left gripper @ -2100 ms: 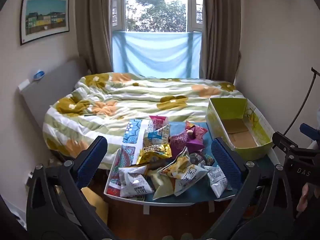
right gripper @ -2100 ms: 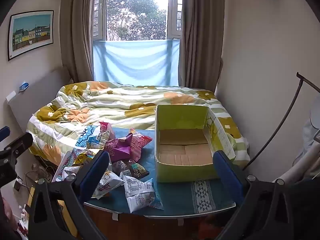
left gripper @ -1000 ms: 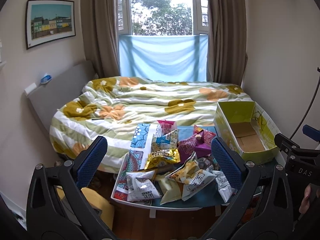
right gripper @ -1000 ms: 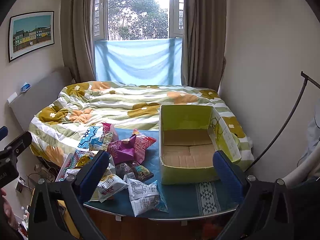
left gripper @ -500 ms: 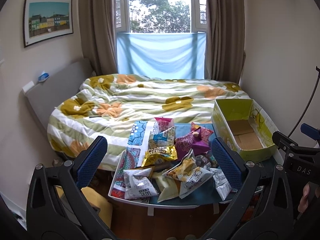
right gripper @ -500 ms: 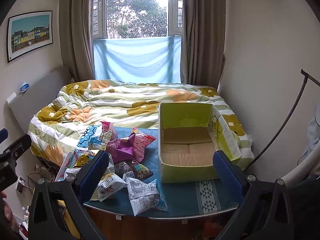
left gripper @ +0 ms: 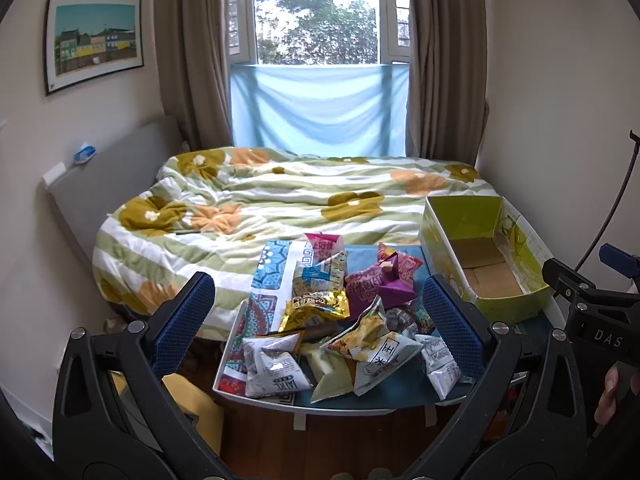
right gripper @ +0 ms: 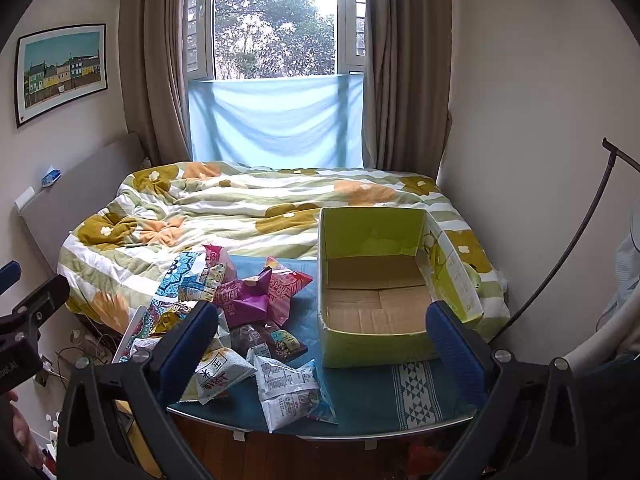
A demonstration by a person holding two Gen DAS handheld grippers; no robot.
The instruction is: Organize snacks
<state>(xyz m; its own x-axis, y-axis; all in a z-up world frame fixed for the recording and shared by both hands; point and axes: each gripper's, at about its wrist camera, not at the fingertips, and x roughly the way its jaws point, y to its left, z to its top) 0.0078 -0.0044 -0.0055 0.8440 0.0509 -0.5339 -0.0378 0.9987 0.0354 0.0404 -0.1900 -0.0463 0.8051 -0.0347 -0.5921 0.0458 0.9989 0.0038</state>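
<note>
Both black tongs with blue pads, the left tongs [left gripper: 316, 324] and the right tongs [right gripper: 322, 344], are wide apart and hold nothing. Past them, shiny snack bags [left gripper: 340, 320] lie piled on the blue-covered table [right gripper: 360, 408], just left of an empty green cardboard box [right gripper: 372, 280]. Behind is a bed with a flowery quilt [right gripper: 260, 204].

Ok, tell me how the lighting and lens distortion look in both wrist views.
Left wrist view: the bright window is blown out to near white, daylight falls softly on the striped floral duvet, and walls bow toward dark rounded corners. Right wrist view: the same overexposed window and fisheye bowing; the open green cardboard box and crinkly snack packets stay sharp, without blur.
</note>
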